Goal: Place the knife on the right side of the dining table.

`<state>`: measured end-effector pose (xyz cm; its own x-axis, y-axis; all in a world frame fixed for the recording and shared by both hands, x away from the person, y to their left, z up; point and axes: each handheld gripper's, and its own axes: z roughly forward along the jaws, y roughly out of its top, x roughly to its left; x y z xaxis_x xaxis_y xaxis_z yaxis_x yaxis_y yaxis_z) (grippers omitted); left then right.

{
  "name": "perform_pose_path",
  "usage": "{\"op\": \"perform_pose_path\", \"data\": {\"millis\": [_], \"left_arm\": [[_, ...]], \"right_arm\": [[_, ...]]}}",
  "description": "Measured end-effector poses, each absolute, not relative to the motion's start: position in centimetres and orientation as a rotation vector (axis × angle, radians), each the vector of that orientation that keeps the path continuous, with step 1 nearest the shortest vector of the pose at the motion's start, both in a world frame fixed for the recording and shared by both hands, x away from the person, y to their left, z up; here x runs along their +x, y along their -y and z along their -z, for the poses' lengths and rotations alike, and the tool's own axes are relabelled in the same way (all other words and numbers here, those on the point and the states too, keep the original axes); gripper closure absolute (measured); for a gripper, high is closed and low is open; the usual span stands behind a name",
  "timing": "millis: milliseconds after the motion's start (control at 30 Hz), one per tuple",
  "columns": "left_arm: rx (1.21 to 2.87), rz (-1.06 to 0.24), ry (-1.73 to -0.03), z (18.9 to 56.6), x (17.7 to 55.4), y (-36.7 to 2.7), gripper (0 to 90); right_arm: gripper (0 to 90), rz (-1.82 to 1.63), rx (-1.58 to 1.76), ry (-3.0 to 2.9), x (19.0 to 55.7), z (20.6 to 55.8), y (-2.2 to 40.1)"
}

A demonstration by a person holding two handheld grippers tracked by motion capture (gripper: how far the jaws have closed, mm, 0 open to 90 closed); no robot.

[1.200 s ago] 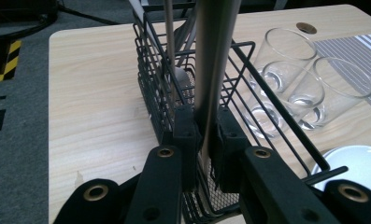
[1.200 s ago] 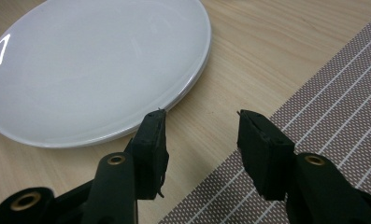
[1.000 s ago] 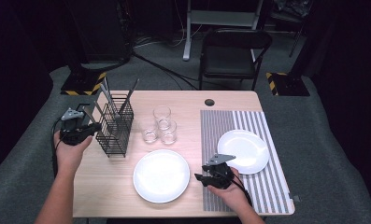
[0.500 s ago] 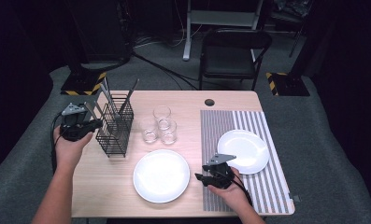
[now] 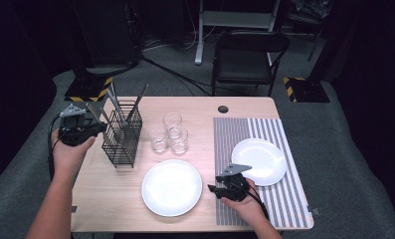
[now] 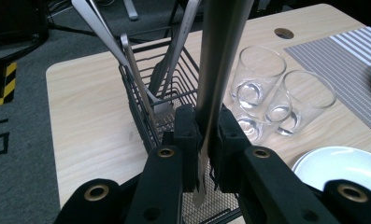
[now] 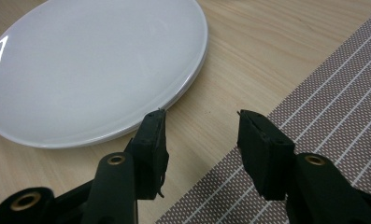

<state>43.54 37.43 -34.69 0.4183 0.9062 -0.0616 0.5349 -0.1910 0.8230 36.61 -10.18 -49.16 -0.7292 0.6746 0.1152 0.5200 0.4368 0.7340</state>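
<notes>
the left gripper (image 6: pixel 203 140) is clenched on a flat metal utensil (image 6: pixel 220 60), its pads pressed on both faces of the handle. the utensil's long axis runs nearly upright, rising from between the pads out of the top of the left gripper view, with a short stub hanging below them. which kind of utensil it is cannot be told.

the landmark is the wire rack (image 5: pixel 123 134) at the left of the table (image 5: pixel 195 107). the utensil sits at the rack's near left edge, in the left gripper (image 5: pixel 85 124), which hangs just beside the rack's left wall. other utensils (image 6: pixel 127 51) lean inside the rack. to the rack's right stand three glasses (image 5: pixel 170 134), near but apart from it. farther right and nearer the person lies a big plate (image 5: pixel 171 186), then a striped mat (image 5: pixel 240 134) with a small plate (image 5: pixel 259 160).

the right gripper (image 5: pixel 220 189) rests well to the right of the rack, between the big plate and the mat, released, with bare table between its jaws (image 7: pixel 199 128).

judged from this, the utensil is being drawn out of the rack. the move turns on its upright axis: a pull straight up along the handle should clear the wires, while a tilt could snag it on the rack. the left hand is much the nearer.
</notes>
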Motion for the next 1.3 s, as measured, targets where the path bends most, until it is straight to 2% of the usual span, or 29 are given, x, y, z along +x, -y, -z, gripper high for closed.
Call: {"op": "perform_pose_path", "data": {"millis": [667, 1300], "left_arm": [[1.879, -0.57, -1.208, 30.6, 43.2, -37.0, 82.0], [1.921, -0.554, -1.111, 27.8, 42.6, -35.1, 82.0]], "right_arm": [[52.0, -1.169, 1.05, -2.485, 36.6, 49.1, 10.3], [52.0, -1.173, 1.052, -2.482, 36.6, 49.0, 10.3]]}}
